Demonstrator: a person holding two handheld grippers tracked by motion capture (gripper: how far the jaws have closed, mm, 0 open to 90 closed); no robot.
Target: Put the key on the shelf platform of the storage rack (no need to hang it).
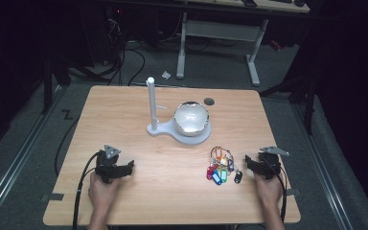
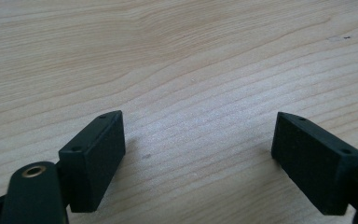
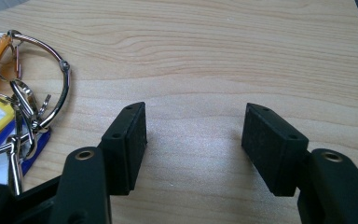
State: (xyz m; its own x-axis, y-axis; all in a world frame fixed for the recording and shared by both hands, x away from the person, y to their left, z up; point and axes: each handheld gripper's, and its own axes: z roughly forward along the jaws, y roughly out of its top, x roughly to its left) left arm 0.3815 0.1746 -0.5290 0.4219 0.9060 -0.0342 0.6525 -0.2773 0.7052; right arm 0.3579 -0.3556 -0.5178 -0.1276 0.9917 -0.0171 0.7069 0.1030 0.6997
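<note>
A bunch of keys with coloured tags on a large metal ring (image 1: 222,166) lies on the wooden table (image 1: 139,191), right of centre. In the right gripper view the key ring (image 3: 25,88) lies at the left edge. My right gripper (image 1: 252,165) rests on the table just right of the bunch, jaws wide apart over bare wood (image 3: 193,140). My left gripper (image 1: 127,168) sits near the front left, also open over bare wood (image 2: 198,149). A white stand with an upright post (image 1: 151,103) and a shiny dome (image 1: 190,117) stands at the table's middle back.
A small dark round hole (image 1: 209,101) is in the tabletop behind the dome. Black cables trail from both grippers over the table's front edge. A white-legged desk (image 1: 218,33) stands on the floor beyond the table.
</note>
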